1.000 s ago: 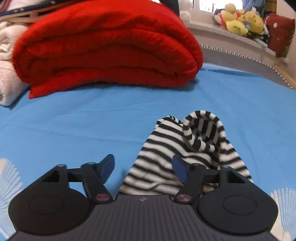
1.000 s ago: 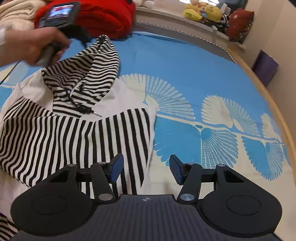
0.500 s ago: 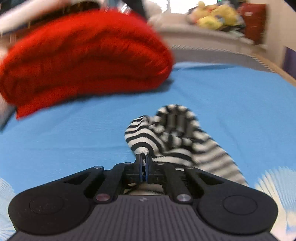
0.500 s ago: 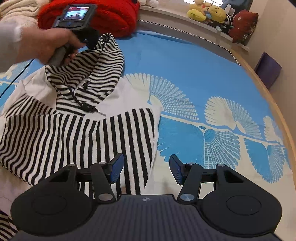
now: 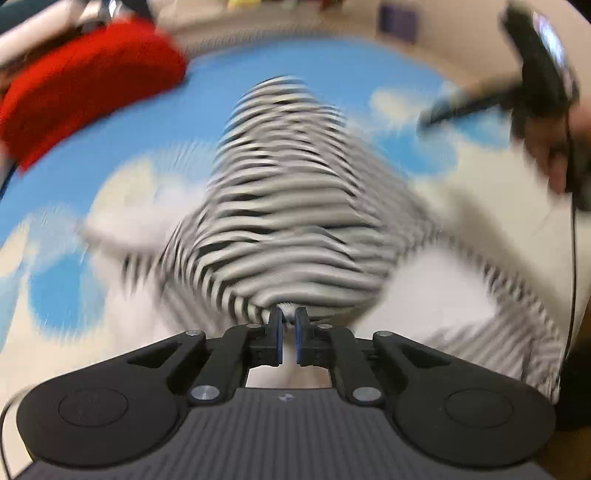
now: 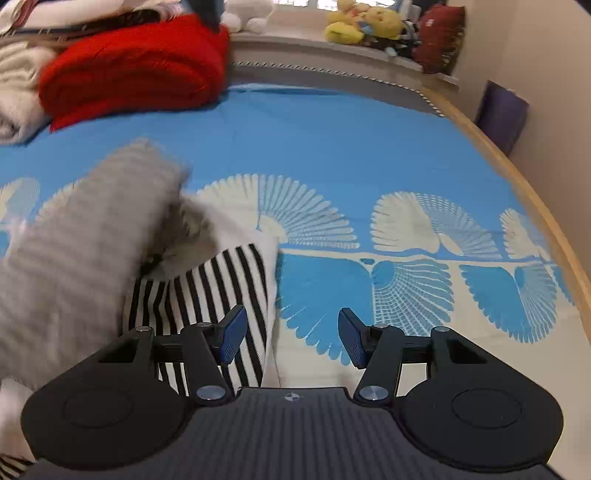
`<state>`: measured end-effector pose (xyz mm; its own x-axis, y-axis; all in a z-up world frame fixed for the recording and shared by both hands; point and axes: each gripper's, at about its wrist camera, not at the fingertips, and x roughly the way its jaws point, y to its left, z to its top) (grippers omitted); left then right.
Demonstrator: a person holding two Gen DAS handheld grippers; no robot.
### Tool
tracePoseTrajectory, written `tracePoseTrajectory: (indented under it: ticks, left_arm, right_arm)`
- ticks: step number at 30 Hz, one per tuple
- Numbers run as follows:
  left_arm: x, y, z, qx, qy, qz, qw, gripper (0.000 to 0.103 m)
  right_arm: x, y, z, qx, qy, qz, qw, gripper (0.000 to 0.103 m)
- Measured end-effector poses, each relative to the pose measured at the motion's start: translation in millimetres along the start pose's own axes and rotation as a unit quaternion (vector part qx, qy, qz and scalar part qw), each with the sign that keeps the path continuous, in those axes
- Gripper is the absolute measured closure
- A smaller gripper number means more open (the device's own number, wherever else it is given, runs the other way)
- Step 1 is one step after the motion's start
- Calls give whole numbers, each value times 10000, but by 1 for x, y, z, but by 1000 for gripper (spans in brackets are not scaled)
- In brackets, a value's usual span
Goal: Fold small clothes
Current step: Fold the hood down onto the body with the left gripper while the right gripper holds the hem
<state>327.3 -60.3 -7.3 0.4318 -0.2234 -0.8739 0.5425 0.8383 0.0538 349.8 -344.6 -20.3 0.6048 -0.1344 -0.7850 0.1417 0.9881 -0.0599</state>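
A black-and-white striped hoodie (image 6: 221, 291) lies on the blue bed sheet (image 6: 332, 147). In the left wrist view its striped hood (image 5: 288, 206) is stretched towards my left gripper (image 5: 288, 325). The hood's edge is pinched between the tips, and the jaws are just opening. The picture is heavily blurred. In the right wrist view the hood is a grey blur (image 6: 92, 240) over the garment's body. My right gripper (image 6: 288, 332) stands open just above the hoodie's right edge, holding nothing. The hand (image 5: 554, 147) holding it shows at the right of the left wrist view.
A folded red blanket (image 6: 136, 70) and white towels (image 6: 18, 85) lie at the far left of the bed. Plush toys (image 6: 362, 26) sit on the ledge behind. The wooden bed edge (image 6: 517, 177) runs along the right, with a purple box (image 6: 502, 114) beyond it.
My left gripper shut on the hood's tip, then swept it back fast over the hoodie's body. The right gripper rose slightly and stayed open.
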Motion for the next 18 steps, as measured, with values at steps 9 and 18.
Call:
tracePoseTrajectory:
  ticks: [9, 18]
  left_arm:
    - [36, 105, 17, -3279, 3, 128, 9446, 72]
    - [106, 109, 5, -3868, 1058, -464, 9149, 65]
  right_arm:
    - [-8, -3, 2, 804, -33, 722, 9941, 63]
    - [46, 24, -10, 1482, 1112, 1628, 9691, 53]
